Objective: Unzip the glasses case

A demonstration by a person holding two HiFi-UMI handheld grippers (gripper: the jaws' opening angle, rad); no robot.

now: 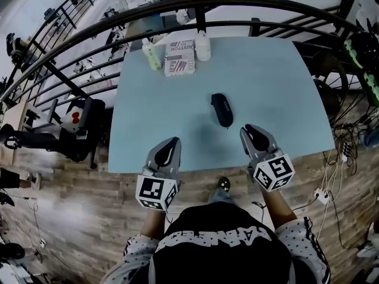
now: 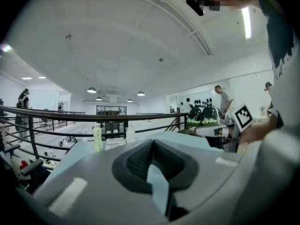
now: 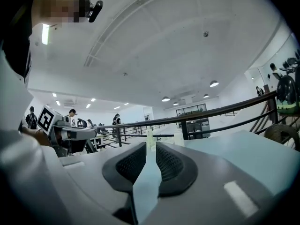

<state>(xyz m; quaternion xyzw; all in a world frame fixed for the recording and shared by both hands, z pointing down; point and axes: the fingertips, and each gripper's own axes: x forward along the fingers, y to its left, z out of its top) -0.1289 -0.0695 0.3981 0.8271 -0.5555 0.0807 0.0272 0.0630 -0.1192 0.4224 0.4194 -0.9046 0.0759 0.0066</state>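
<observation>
A black zipped glasses case lies near the middle of the light blue table, its long axis running roughly away from me. My left gripper hovers over the near table edge, left of and nearer than the case; its pads meet at the tips with nothing held. My right gripper is over the near edge to the right of the case, apart from it. A narrow gap shows between its pads and nothing is in it. Neither gripper view shows the case.
At the table's far edge stand a pale green bottle, a printed box and a white bottle. A dark curved railing runs behind the table. Cables and power strips lie on the wooden floor at right.
</observation>
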